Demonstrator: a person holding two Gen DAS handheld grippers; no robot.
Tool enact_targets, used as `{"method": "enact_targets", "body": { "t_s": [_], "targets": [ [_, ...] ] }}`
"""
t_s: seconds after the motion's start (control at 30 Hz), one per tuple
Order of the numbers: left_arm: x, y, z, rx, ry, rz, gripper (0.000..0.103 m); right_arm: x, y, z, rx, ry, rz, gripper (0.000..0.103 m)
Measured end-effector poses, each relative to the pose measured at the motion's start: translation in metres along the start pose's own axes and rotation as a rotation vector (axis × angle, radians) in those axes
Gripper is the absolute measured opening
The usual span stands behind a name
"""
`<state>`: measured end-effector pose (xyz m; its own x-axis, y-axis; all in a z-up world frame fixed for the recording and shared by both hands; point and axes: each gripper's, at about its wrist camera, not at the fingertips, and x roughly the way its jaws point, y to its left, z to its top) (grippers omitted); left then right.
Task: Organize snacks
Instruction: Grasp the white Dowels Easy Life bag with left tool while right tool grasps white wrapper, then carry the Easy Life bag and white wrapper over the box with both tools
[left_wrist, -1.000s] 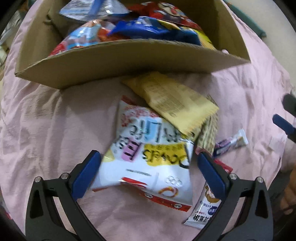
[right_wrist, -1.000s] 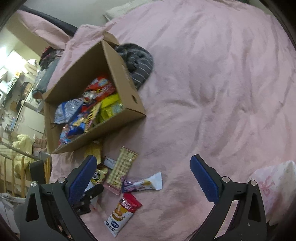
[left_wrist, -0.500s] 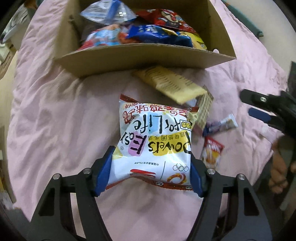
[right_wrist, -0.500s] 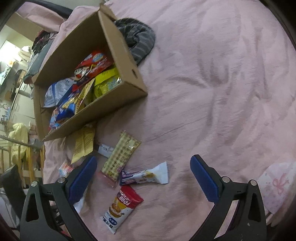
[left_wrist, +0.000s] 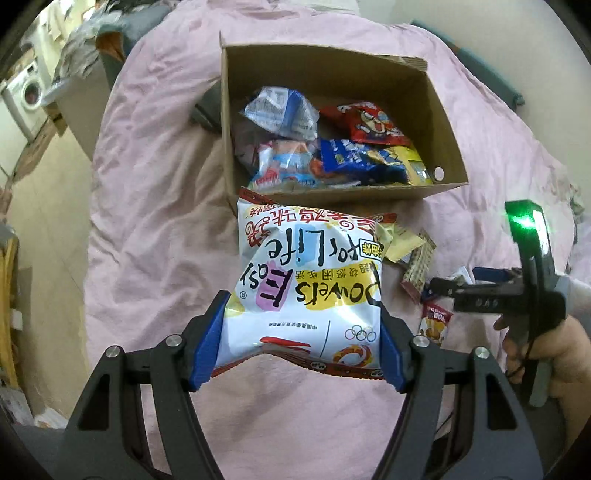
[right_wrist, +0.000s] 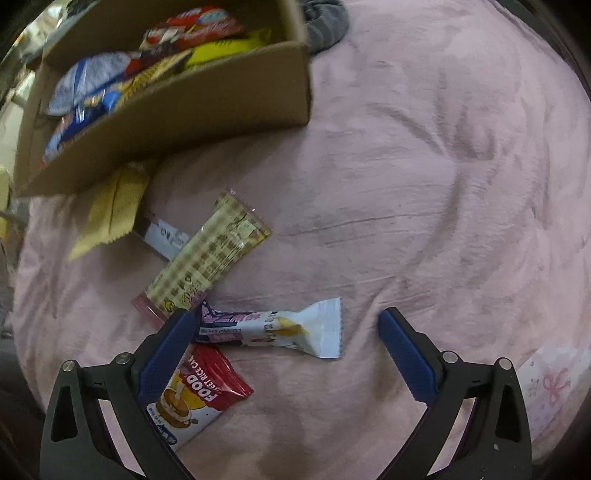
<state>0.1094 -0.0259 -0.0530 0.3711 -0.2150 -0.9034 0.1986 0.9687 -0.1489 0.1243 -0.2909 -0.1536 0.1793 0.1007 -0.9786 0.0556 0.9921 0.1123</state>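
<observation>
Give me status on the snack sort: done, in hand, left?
Done: several packs already lie in the box. In hand: the left gripper is shut on the white chip bag, held in front of the box. The right gripper is open over the white bar. Left on the blanket: that bar, the checked pack, red pack, yellow pack.

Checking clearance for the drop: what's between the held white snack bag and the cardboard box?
Nothing. In the left wrist view the white snack bag, clamped in the left hand-held gripper, has its top edge overlapping the cardboard box's near wall.
</observation>
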Motion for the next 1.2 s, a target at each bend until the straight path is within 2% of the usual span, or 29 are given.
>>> {"method": "enact_targets", "body": {
  "t_s": [0.1, 0.17, 0.27, 0.33, 0.4, 0.43, 0.5, 0.57, 0.83, 0.97, 1.2],
  "targets": [
    [-0.002, -0.001, 0.002, -0.025, -0.013, -0.024, 0.068, 0.008, 0.01, -0.001, -0.052, 0.01, -0.058, 0.102],
    [-0.006, -0.003, 0.003, -0.017, -0.035, -0.009, 0.068, 0.011, 0.015, -0.001, -0.069, 0.01, -0.076, 0.102],
    [-0.005, 0.0, 0.002, -0.042, -0.032, -0.025, 0.068, 0.016, 0.023, -0.002, -0.084, 0.002, -0.093, 0.101],
    [-0.004, 0.004, 0.001, -0.061, -0.024, -0.032, 0.068, 0.017, 0.031, -0.003, -0.106, -0.012, -0.103, 0.087],
    [-0.003, 0.008, 0.001, -0.075, -0.026, -0.019, 0.068, 0.013, 0.038, -0.005, -0.142, -0.03, -0.075, 0.059],
    [-0.003, 0.009, 0.001, -0.08, -0.027, -0.014, 0.068, 0.011, 0.041, -0.006, -0.153, -0.03, -0.062, 0.056],
    [-0.001, 0.013, 0.001, -0.096, -0.025, -0.006, 0.068, 0.007, 0.041, -0.01, -0.151, -0.039, -0.041, 0.037],
    [0.001, 0.015, 0.001, -0.109, -0.02, -0.002, 0.068, 0.001, 0.035, -0.011, -0.124, -0.044, 0.009, 0.028],
    [0.003, 0.015, 0.0, -0.11, -0.022, 0.001, 0.068, -0.037, 0.012, -0.024, -0.093, -0.157, 0.151, 0.022],
    [0.005, 0.009, -0.001, -0.088, -0.015, 0.002, 0.068, -0.043, 0.008, -0.027, -0.105, -0.203, 0.171, 0.021],
    [0.003, 0.008, -0.002, -0.08, -0.023, 0.001, 0.068, -0.046, 0.015, -0.029, -0.102, -0.199, 0.176, 0.021]
  ]
}}
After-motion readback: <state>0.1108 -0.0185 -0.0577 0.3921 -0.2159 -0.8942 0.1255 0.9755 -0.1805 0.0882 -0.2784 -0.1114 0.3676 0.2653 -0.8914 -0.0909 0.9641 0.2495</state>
